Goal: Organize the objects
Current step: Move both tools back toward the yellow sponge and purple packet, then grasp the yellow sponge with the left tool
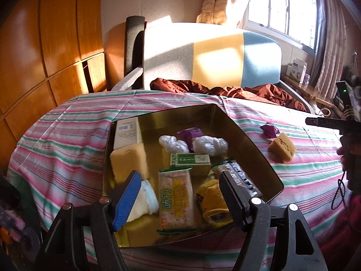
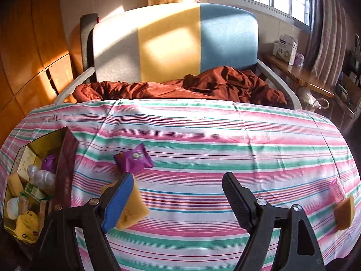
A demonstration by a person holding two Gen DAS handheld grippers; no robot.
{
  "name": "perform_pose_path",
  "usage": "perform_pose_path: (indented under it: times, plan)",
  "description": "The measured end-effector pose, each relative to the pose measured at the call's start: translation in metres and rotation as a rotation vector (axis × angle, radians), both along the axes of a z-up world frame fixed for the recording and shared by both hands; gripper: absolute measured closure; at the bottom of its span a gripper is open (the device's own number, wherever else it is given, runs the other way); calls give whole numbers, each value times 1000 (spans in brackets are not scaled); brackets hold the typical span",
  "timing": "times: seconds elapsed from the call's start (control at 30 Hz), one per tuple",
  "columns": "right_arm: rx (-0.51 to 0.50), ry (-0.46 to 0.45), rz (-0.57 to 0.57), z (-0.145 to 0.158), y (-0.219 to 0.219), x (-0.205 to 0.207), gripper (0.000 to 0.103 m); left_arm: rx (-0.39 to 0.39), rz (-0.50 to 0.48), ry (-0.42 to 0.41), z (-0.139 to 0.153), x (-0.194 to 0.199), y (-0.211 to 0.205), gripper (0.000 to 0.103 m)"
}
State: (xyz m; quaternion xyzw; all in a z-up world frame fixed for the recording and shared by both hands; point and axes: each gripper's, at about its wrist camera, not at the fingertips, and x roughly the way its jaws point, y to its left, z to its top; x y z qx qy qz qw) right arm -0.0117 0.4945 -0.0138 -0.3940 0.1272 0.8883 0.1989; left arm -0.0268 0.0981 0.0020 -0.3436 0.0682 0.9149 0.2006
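Two views to go through, left wrist first. I've got the left gripper (image 1: 180, 194) hanging over the gold tin (image 1: 248, 133), which sits on the striped cloth (image 1: 67, 135) and is pretty full already. Inside I can see a cracker packet (image 1: 174, 199), a green box (image 1: 191, 160), a white box (image 1: 126, 133) leaning on the far-left wall, a yellow sponge (image 1: 128, 163), two clear plastic wads (image 1: 191, 144), a purple wrapper (image 1: 190, 133), a white sock (image 1: 146, 199) and a yellow sock (image 1: 213, 199). My fingers are spread apart with nothing between them (blue pad on the left, black ribbed one on the right), and the gripper tilts down into the tin. Off to the right on the cloth lie a purple packet (image 1: 268, 129) and a sponge piece (image 1: 282, 147), just beside each other. At the far right edge the other gripper's body pokes in with a bit of hand on it.

Right wrist view: the right gripper (image 2: 178, 194) points down at bare cloth, jaws wide apart, gripping nothing. That purple packet sits just past the blue finger (image 2: 117, 201), and the sponge piece is partly hidden behind it. The tin is at the far left edge. Near the right edge there's another sponge chunk (image 2: 344, 213) with something pink (image 2: 336, 189) next to it (too blurred to tell what).
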Motion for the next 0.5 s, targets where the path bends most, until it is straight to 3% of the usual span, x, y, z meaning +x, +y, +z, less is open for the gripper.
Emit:
perform_pose_path:
  times: [0.13, 0.3, 0.5]
  plan:
    - [-97, 6, -156, -14, 38, 16, 21, -20, -92, 8, 5, 3, 40, 31]
    - [-208, 38, -213, -16, 57, 27, 21, -30, -219, 6, 9, 6, 100, 31]
    - [-242, 52, -201, -13, 56, 28, 21, 43, -328, -175, 4, -8, 174, 31]
